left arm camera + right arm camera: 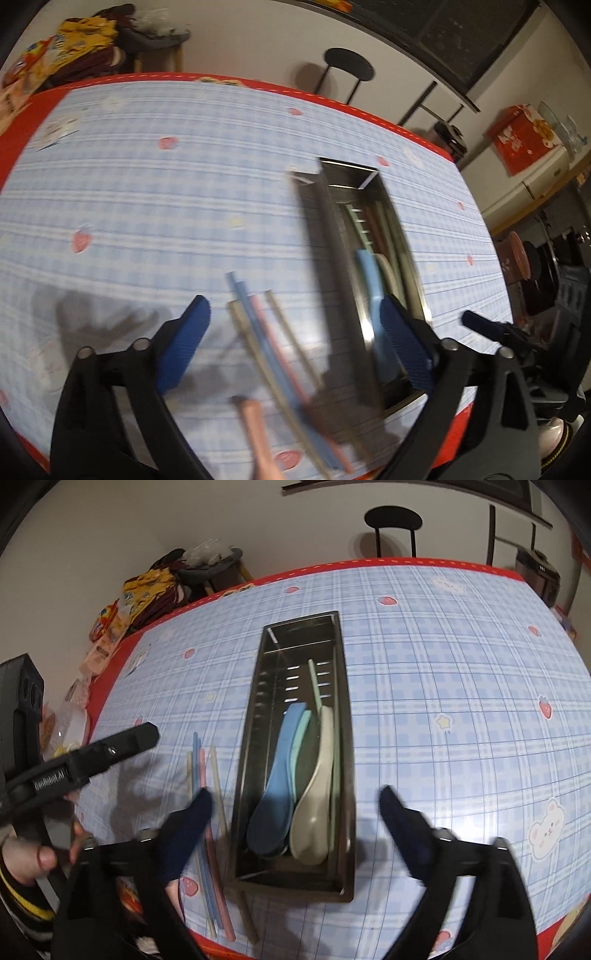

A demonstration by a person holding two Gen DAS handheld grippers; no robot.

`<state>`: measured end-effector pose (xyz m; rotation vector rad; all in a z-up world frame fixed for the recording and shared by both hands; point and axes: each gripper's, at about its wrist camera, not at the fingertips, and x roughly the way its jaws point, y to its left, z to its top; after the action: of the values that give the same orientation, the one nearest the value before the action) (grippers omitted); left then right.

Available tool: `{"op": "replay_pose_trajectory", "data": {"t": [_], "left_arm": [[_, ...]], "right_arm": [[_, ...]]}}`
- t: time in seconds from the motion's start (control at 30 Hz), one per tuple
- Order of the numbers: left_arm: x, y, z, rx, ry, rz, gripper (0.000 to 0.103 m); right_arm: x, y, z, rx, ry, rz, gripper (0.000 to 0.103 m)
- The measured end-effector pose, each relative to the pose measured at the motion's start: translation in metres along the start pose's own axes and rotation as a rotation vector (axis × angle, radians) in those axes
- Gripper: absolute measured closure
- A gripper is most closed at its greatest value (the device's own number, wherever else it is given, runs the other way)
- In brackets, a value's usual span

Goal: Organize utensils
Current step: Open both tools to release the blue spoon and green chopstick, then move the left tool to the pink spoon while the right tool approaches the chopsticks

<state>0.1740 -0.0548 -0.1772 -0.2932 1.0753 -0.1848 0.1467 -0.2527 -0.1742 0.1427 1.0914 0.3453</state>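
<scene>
While both grippers stand wide open and hold nothing, the left gripper (295, 347) hangs over a loose bunch of chopsticks (273, 354) lying on the checked tablecloth (147, 192), just left of the steel tray (255, 716). The right gripper (295, 827) hangs over the near end of that tray, where a blue spoon (277, 782) and a beige spoon (314, 805) lie side by side with a green chopstick (315, 686) along the right wall. A hand (26, 853) grips the left tool's handle.

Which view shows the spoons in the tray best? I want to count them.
The right wrist view: it looks straight down into the tray, showing the spoons sharply. The left wrist view is blurred, and its own finger hides part of the spoons.
</scene>
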Motion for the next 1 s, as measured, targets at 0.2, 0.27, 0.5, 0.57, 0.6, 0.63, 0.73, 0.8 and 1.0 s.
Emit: {"op": "replay_pose_trajectory", "data": {"t": [0.2, 0.27, 0.5, 0.57, 0.6, 0.63, 0.73, 0.8, 1.0], "left_arm": [[-0.011, 0.034, -0.020, -0.019, 0.028, 0.060, 0.008], [-0.014, 0.043, -0.029, -0.025, 0.034, 0.076, 0.008], [-0.012, 0.057, -0.064, -0.002, 0.106, 0.110, 0.008], [-0.010, 0.057, -0.070, 0.016, 0.128, 0.114, 0.008], [-0.010, 0.057, -0.073, 0.021, 0.134, 0.113, 0.008], [-0.010, 0.058, -0.077, 0.027, 0.140, 0.109, 0.008], [-0.011, 0.058, -0.087, 0.044, 0.158, 0.100, 0.008], [-0.012, 0.057, -0.096, 0.054, 0.171, 0.087, 0.008], [-0.011, 0.042, -0.123, 0.119, 0.223, 0.094, 0.008]], "right_arm": [[-0.008, 0.015, -0.018, -0.027, -0.014, -0.051, 0.006], [-0.009, 0.016, -0.024, -0.016, -0.015, -0.064, 0.006], [-0.003, 0.026, -0.051, 0.013, 0.029, -0.084, 0.006], [-0.001, 0.030, -0.057, 0.005, 0.045, -0.103, 0.006], [0.000, 0.033, -0.061, 0.004, 0.048, -0.108, 0.006], [0.000, 0.034, -0.064, 0.003, 0.049, -0.107, 0.006], [-0.001, 0.039, -0.072, -0.003, 0.056, -0.093, 0.006], [0.000, 0.043, -0.079, -0.006, 0.067, -0.066, 0.007], [0.005, 0.053, -0.093, -0.029, 0.101, -0.024, 0.010]]}}
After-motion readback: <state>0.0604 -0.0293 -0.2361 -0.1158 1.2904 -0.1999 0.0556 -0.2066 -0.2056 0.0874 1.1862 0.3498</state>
